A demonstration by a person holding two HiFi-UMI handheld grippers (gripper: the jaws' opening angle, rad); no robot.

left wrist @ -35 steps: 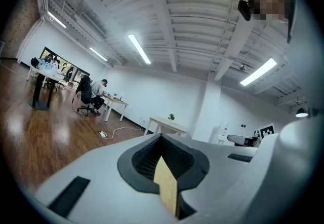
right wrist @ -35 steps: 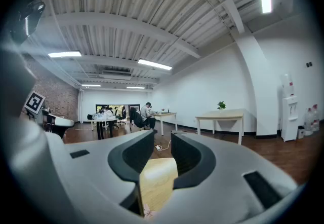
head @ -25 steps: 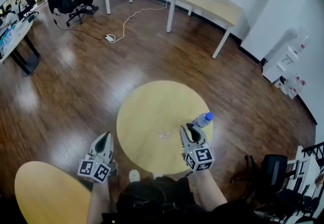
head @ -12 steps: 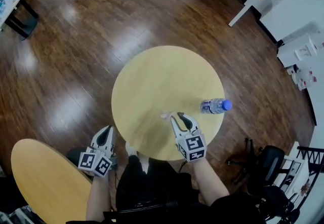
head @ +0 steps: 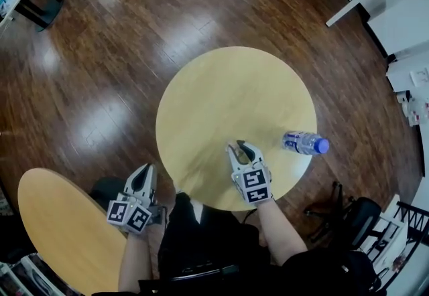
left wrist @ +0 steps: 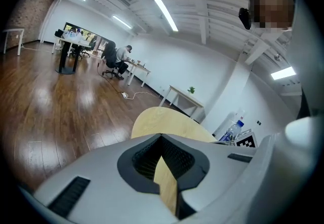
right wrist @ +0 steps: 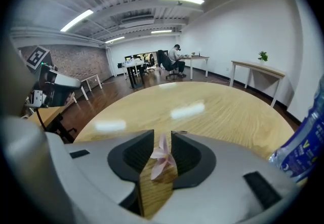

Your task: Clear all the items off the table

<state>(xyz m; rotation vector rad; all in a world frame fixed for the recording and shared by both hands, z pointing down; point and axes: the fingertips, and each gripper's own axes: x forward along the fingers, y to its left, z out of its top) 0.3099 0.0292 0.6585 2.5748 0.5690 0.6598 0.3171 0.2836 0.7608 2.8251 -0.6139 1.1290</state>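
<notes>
A person stands at the 6 o'clock edge of a round wooden table (head: 221,80) with the clearing job barely begun: both items in sight remain on the top. The right gripper (head: 241,147) reaches in from 6 o'clock, its jaws a narrow gap apart around a small pink scrap (right wrist: 162,159) that lies on the wood between them. Whether the pads already touch the scrap is hard to say from this angle, though it looks to be resting free rather than pinched. A clear water bottle (head: 305,142) with a blue cap lies on its side near the rim at about 4 o'clock, well apart from either gripper. The left gripper (head: 142,171) hangs off the table beyond 8 o'clock, jaw tips drawn together and nothing in them. By this reading the scrap is the item in hand, and the bottle is left to follow.
</notes>
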